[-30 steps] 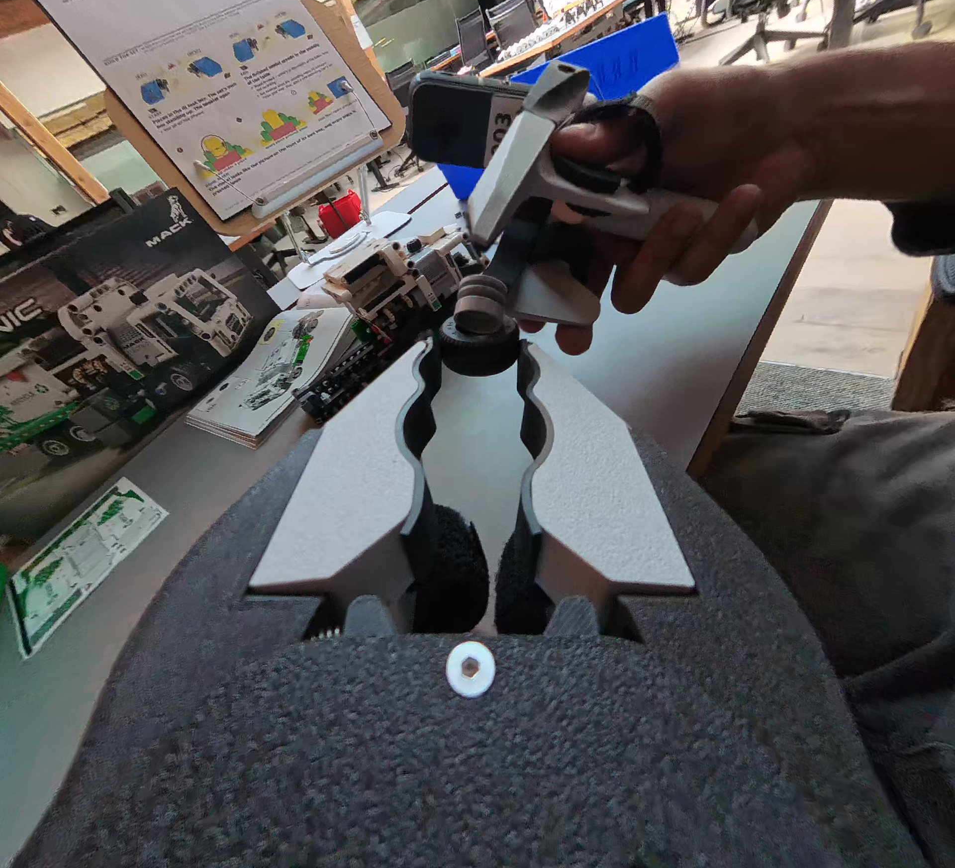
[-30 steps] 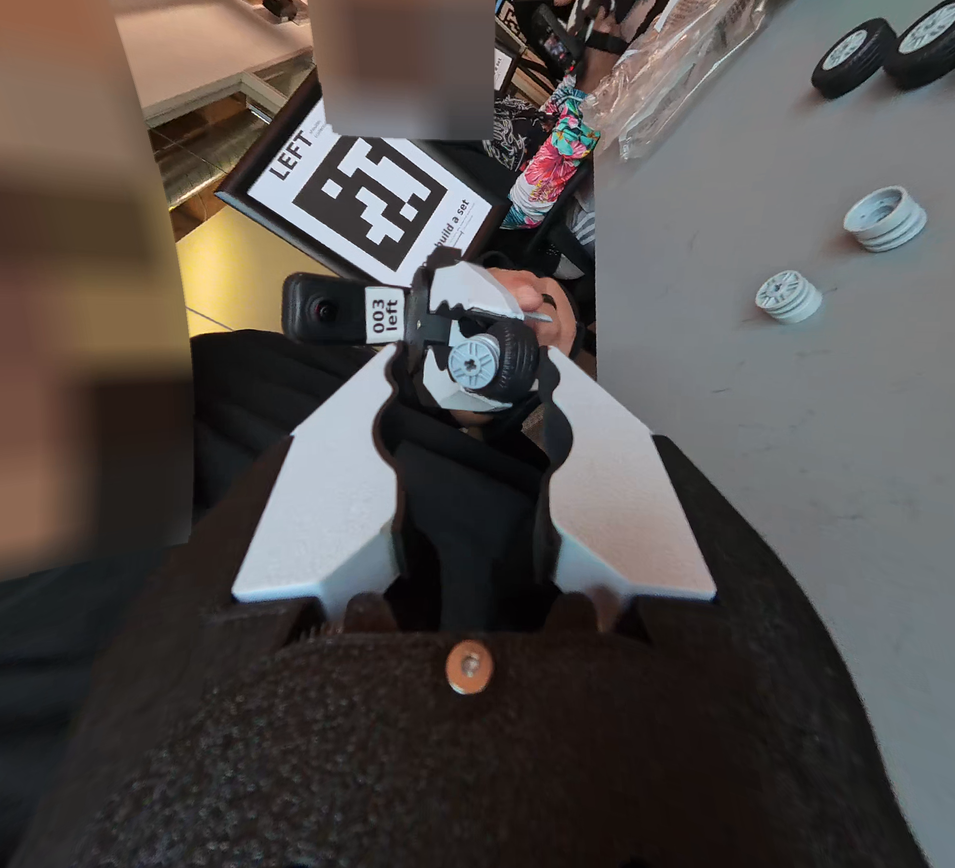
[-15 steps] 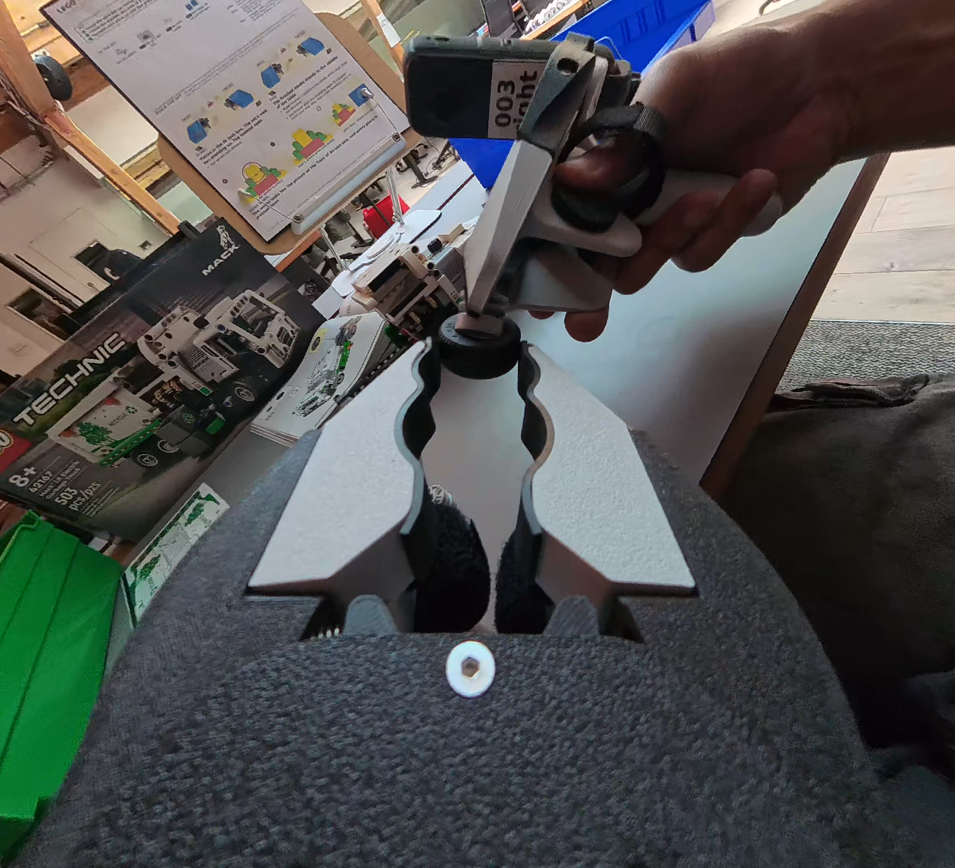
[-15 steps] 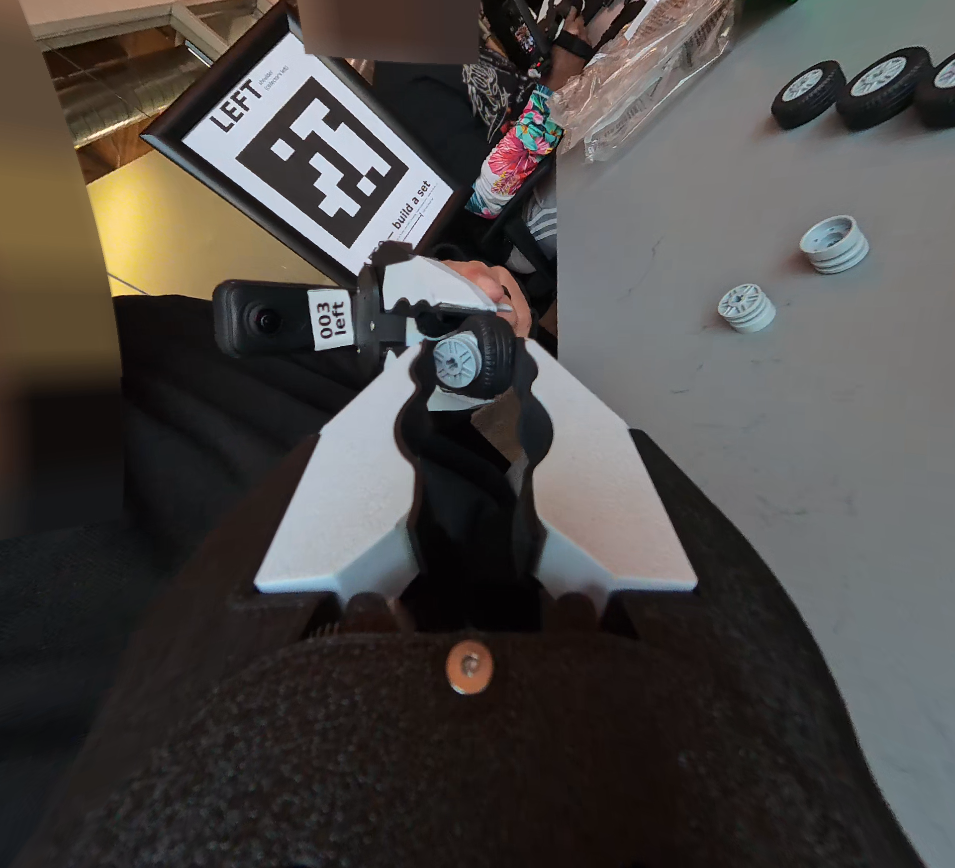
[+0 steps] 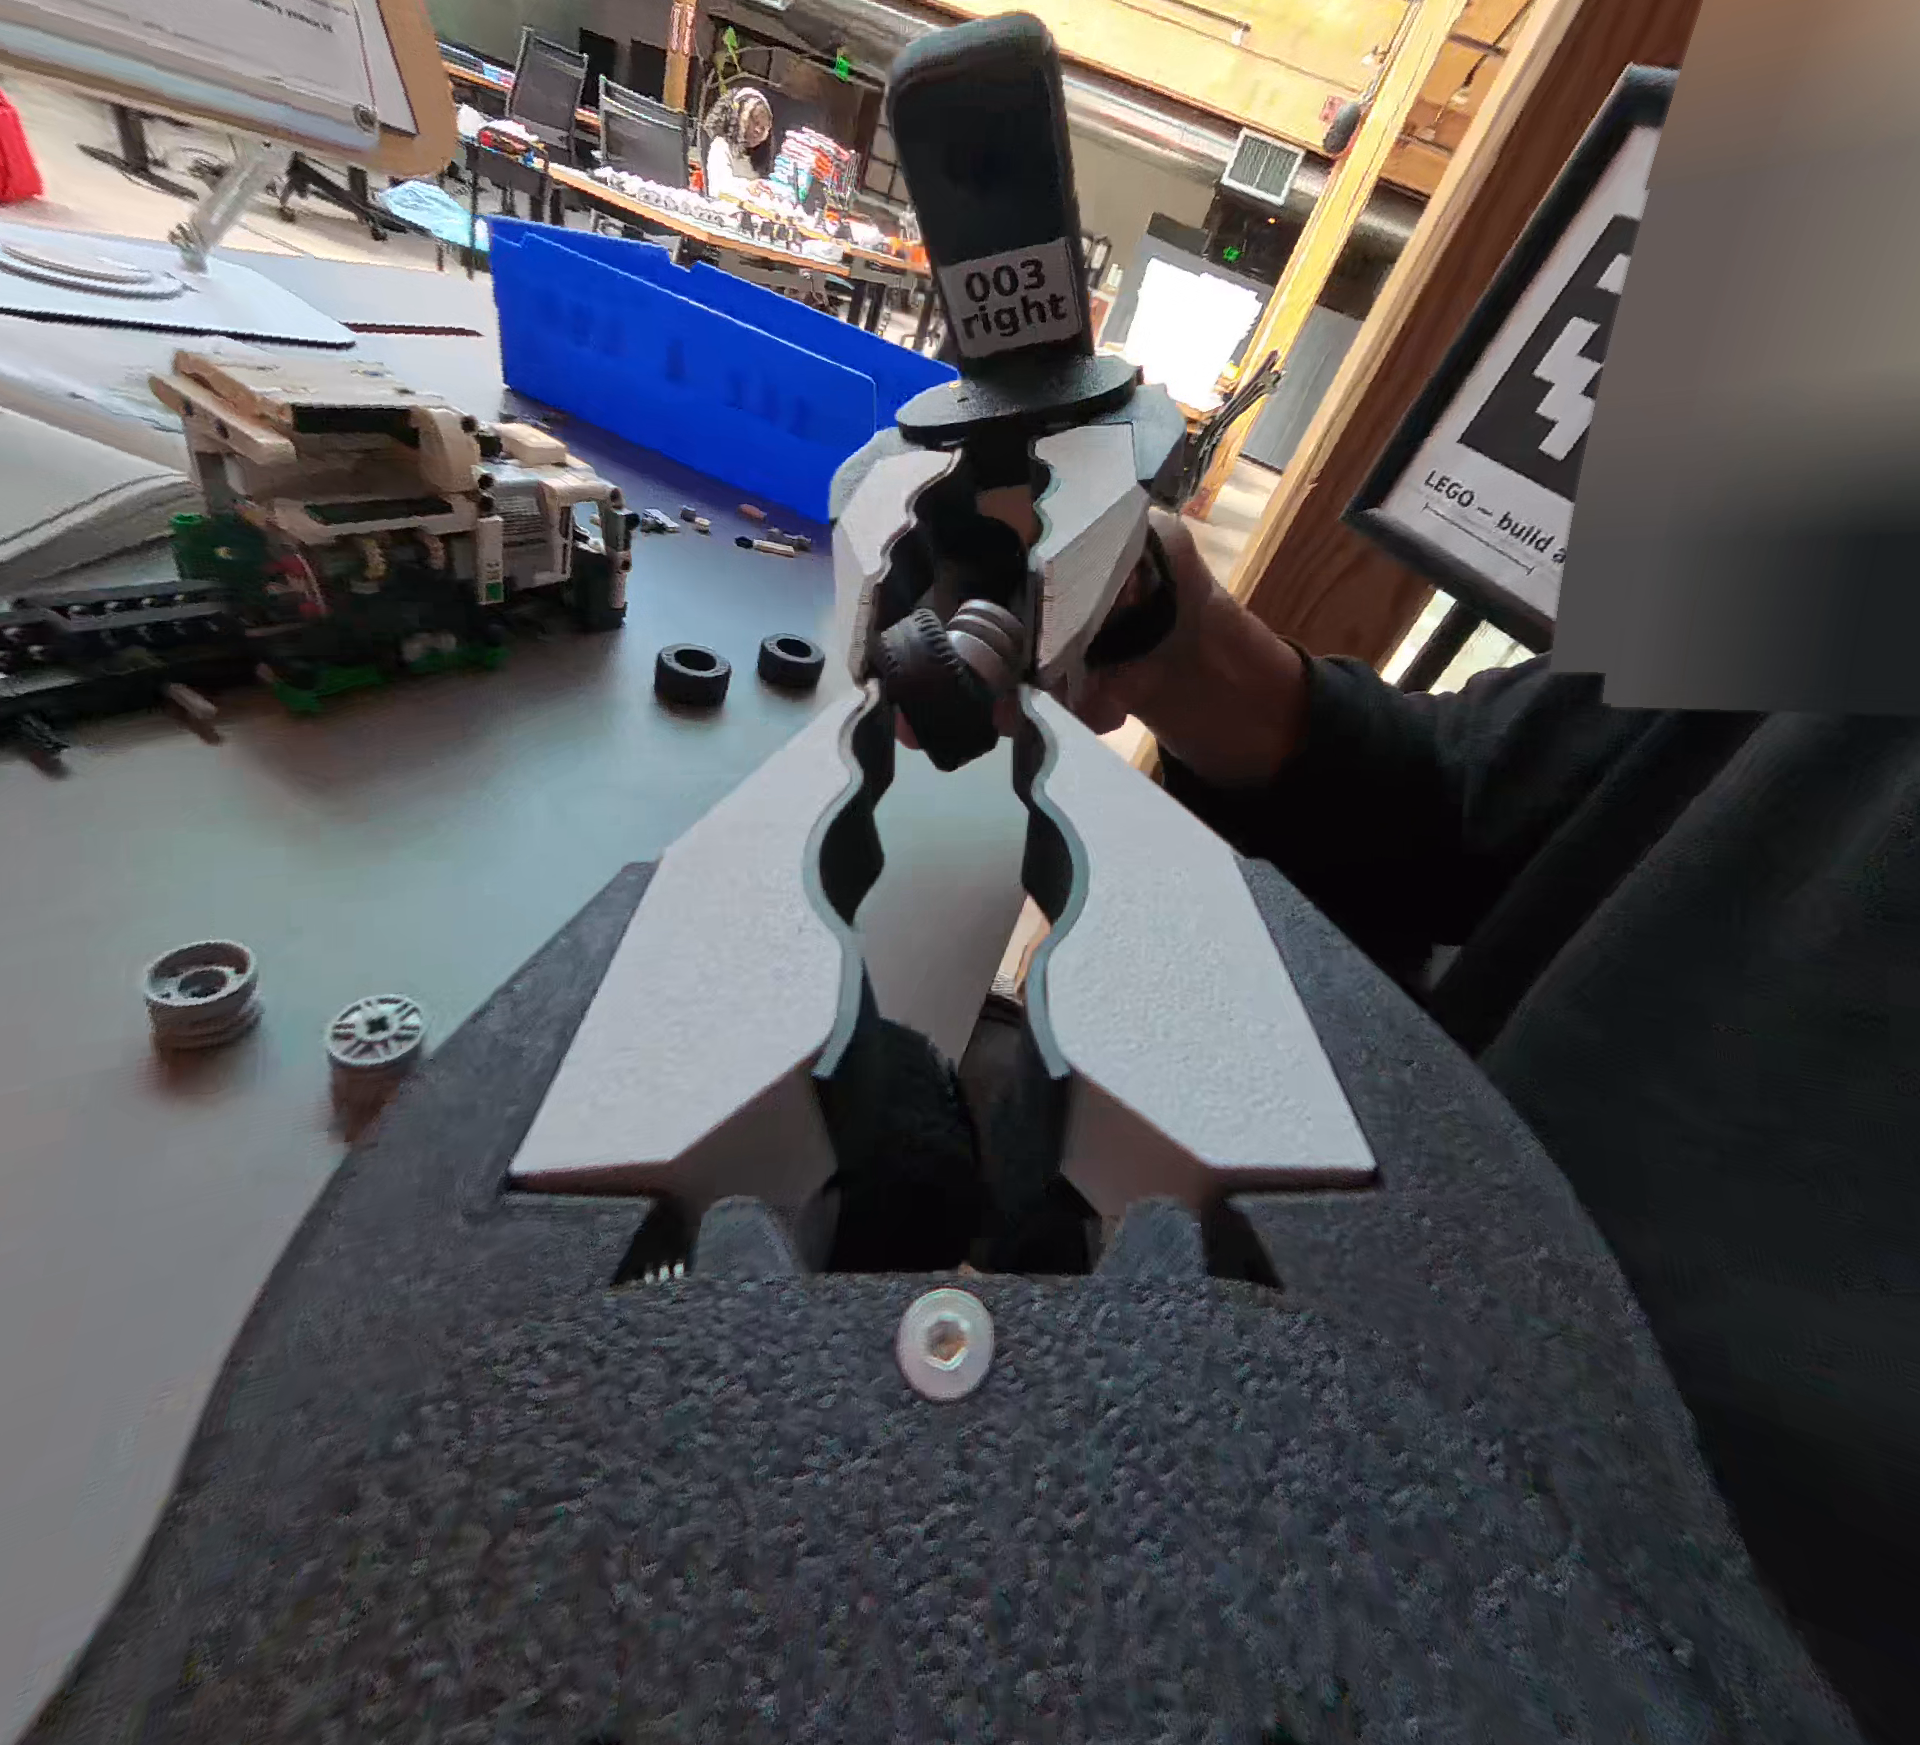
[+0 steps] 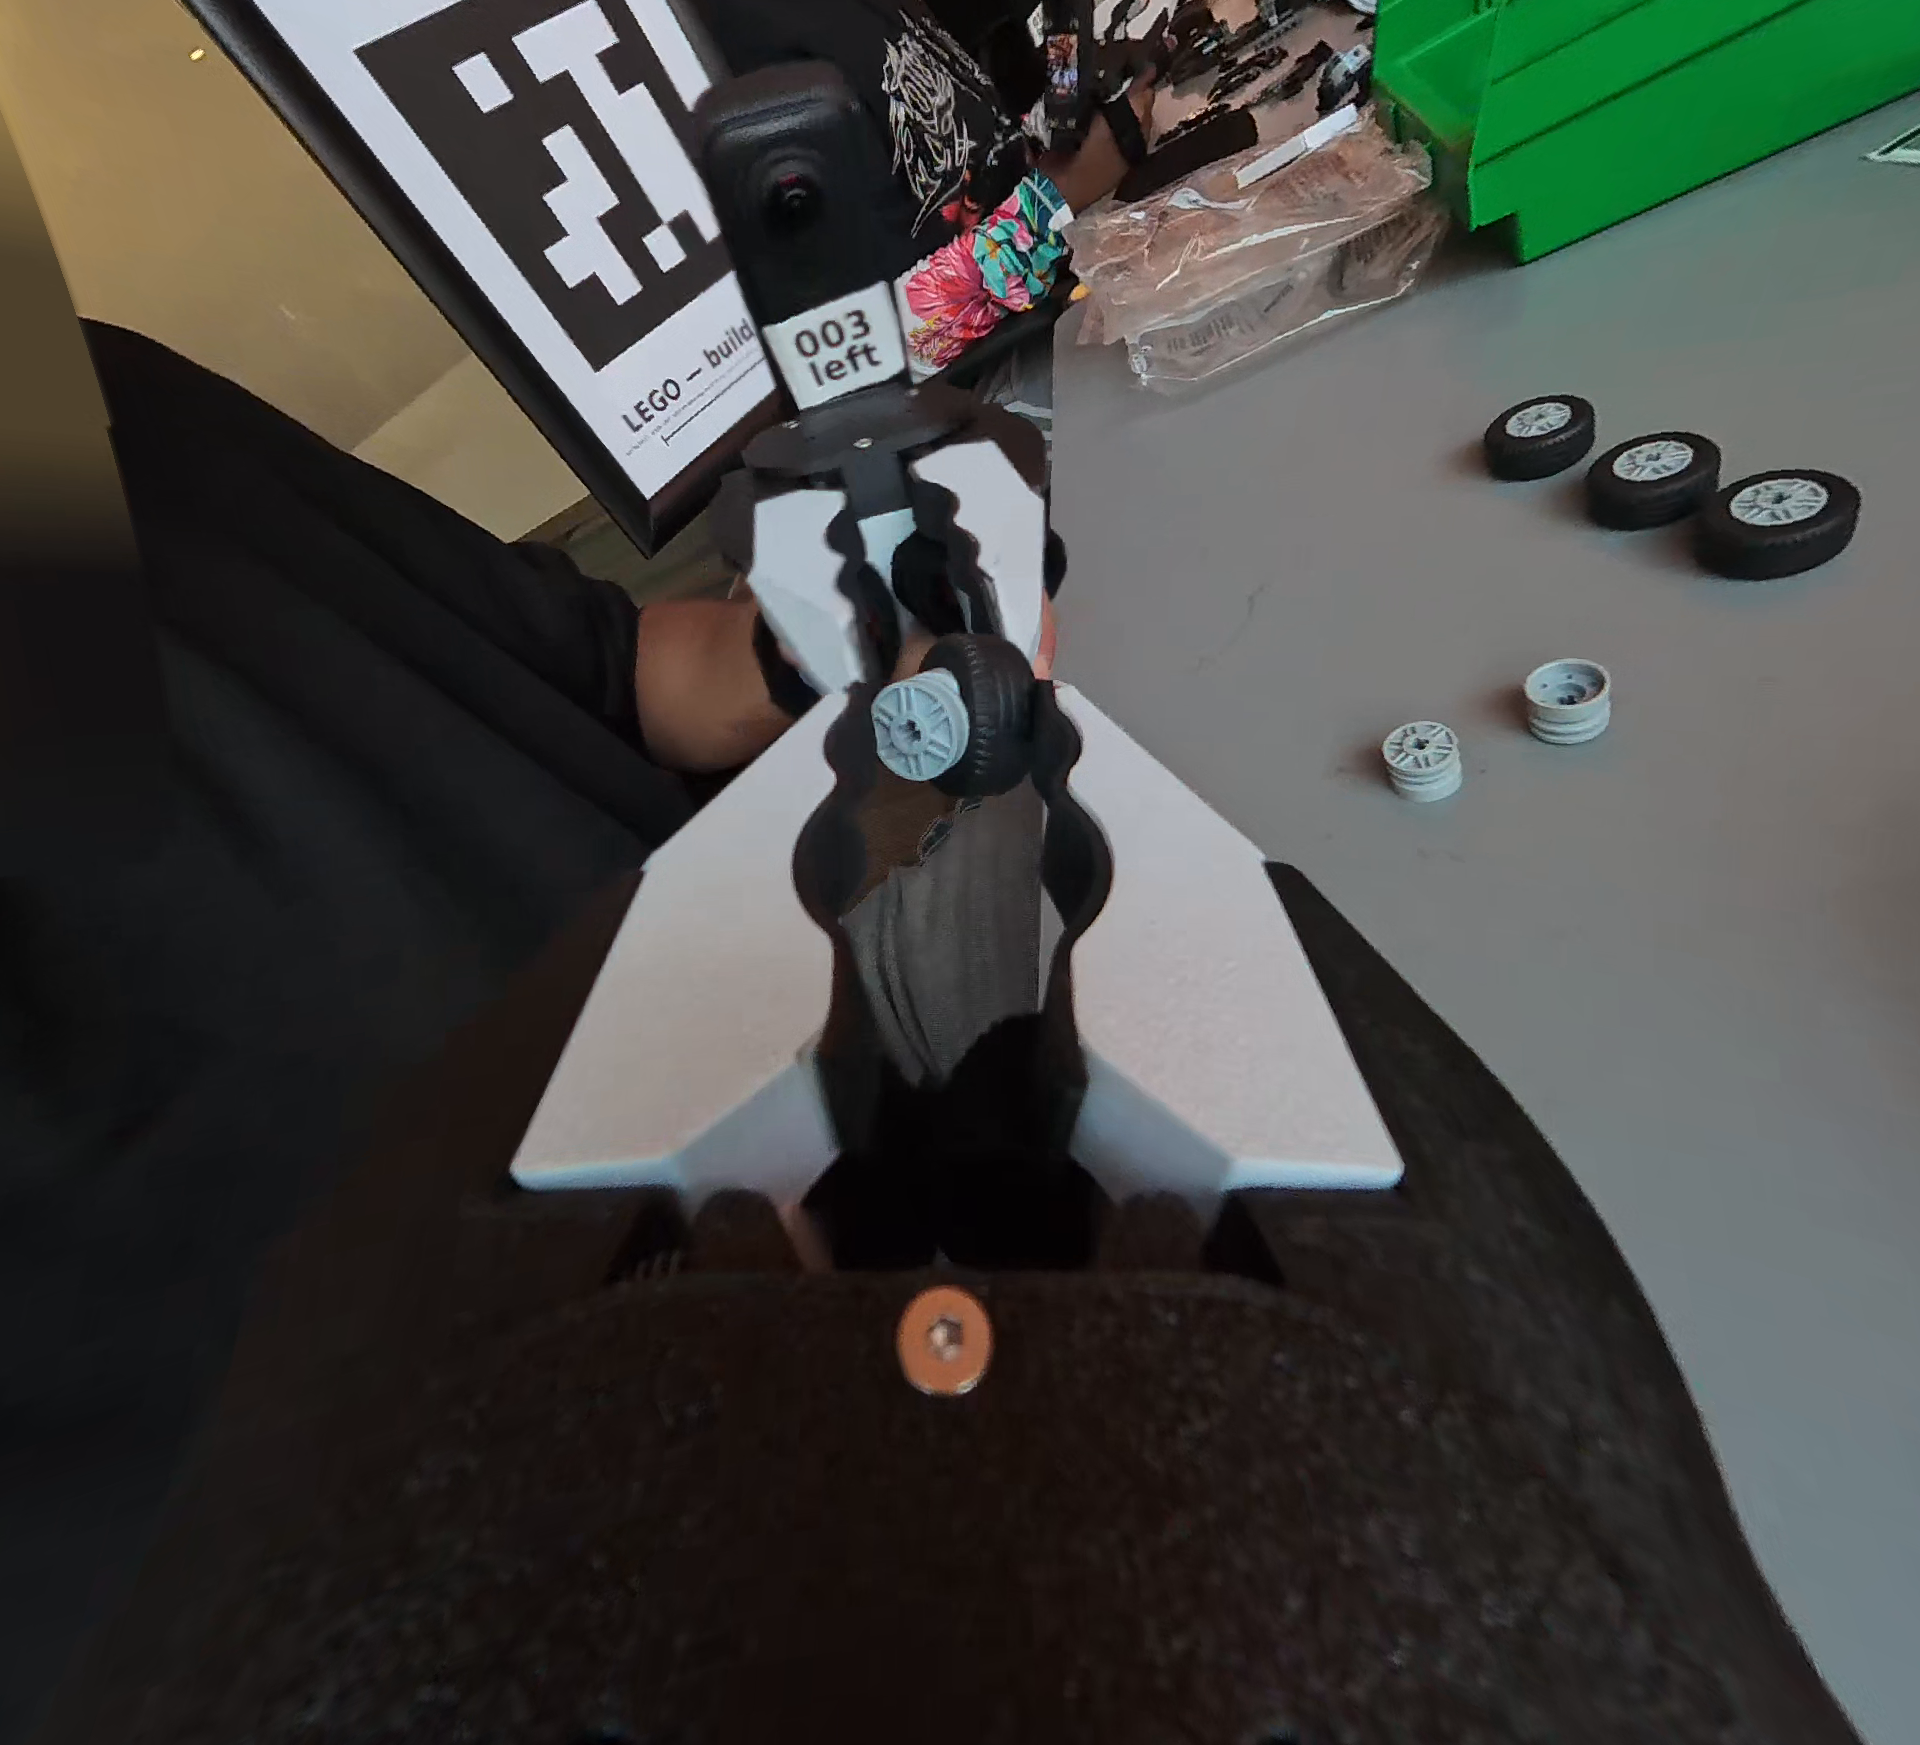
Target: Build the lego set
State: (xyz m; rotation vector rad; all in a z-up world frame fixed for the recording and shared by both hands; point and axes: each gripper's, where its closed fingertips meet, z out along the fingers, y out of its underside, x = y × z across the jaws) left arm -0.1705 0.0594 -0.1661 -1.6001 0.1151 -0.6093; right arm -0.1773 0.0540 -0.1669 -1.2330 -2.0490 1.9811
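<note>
Two handheld grippers meet tip to tip above the grey tabletop (image 6: 1351, 968): the left gripper (image 5: 943, 708) pinches a small black rubber tyre (image 5: 930, 672), the right gripper (image 6: 951, 729) pinches the grey spoked plastic rim (image 6: 920, 726) seated partway in it.

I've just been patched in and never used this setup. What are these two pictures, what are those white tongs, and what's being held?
Each picture comes from a camera mounted on a hand-held gripper, looking along its two white fingers. No robot: a person holds one in each hand, facing each other. The left gripper clamps a black tyre; the right gripper clamps a grey wheel hub partly pushed into that tyre. On the grey table lie two loose hubs, three finished wheels, two spare tyres, a half-built truck and blue and green bins.
</note>
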